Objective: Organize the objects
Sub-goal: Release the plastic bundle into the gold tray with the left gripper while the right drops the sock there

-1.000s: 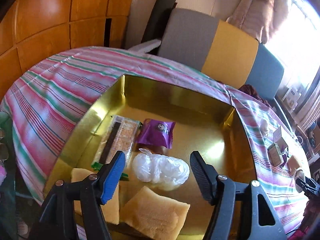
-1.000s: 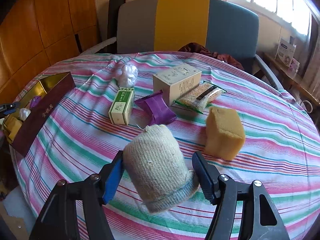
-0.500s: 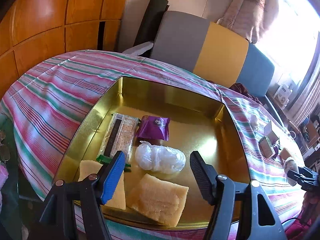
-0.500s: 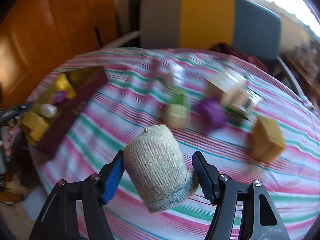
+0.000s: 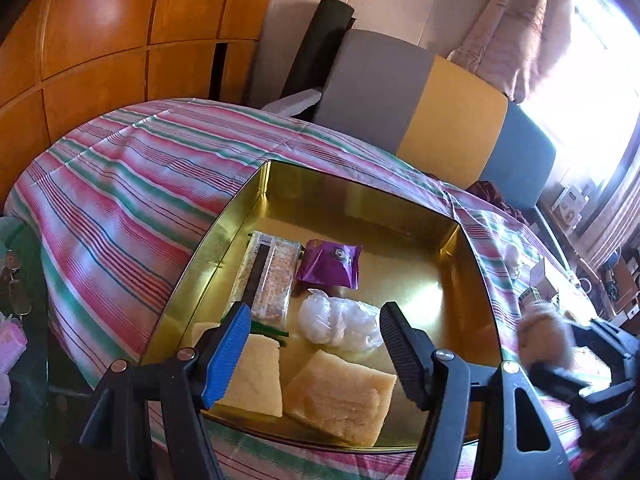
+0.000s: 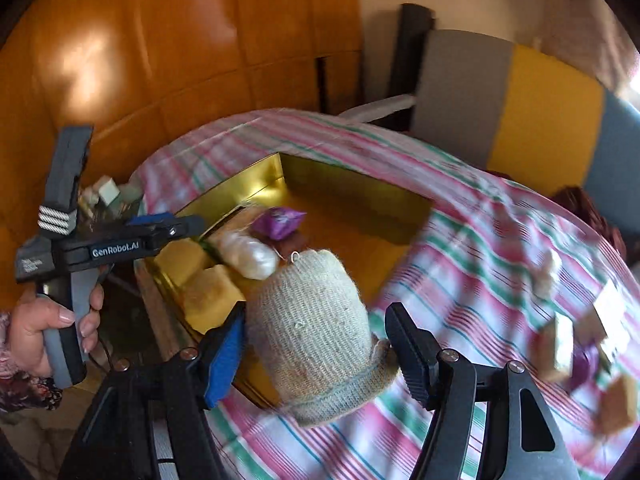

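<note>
Knitted roll carried toward the gold tin

The knitted roll is pinched in the right tongs above the near edge of the gold tin on the striped bench. The left tongs are held spread and empty over the tin's sponges, white bag and purple packet.

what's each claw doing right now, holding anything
left claw: open, holding nothing
right claw: shut on the beige knitted sock roll
</note>
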`<act>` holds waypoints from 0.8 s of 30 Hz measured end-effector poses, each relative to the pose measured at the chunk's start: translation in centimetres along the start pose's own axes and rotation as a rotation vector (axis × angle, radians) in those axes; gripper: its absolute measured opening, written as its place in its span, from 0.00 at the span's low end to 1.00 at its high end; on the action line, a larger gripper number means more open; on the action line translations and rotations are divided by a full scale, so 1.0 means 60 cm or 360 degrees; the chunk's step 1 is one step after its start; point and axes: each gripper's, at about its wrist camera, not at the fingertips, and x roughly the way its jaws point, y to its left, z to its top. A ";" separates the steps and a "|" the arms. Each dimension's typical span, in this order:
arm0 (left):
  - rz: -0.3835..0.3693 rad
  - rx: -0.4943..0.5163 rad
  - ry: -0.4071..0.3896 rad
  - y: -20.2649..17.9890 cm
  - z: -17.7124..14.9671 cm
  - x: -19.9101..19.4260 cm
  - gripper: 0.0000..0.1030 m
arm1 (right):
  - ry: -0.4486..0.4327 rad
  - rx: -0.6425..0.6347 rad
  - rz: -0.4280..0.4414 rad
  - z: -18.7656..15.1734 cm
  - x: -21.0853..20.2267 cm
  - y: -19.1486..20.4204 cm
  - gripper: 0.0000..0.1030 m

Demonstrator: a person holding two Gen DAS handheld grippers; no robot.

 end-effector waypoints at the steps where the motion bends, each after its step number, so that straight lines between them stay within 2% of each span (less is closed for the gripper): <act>1: -0.0003 -0.0006 0.0001 0.002 0.000 -0.001 0.66 | 0.0012 -0.0004 0.0004 0.004 0.012 0.007 0.67; 7: -0.0003 -0.0038 -0.0022 0.018 0.004 -0.012 0.66 | 0.0125 -0.0076 -0.0067 0.013 0.078 0.042 0.67; 15: -0.0007 -0.0036 -0.0039 0.017 0.008 -0.019 0.66 | 0.0223 -0.0181 -0.0131 0.005 0.120 0.065 0.69; 18: -0.0017 -0.0039 -0.0048 0.017 0.008 -0.021 0.66 | 0.0211 -0.0215 -0.0172 0.002 0.116 0.070 0.72; 24: -0.0020 -0.0031 -0.0038 0.012 0.005 -0.020 0.66 | 0.0136 -0.0171 -0.0159 0.001 0.088 0.063 0.73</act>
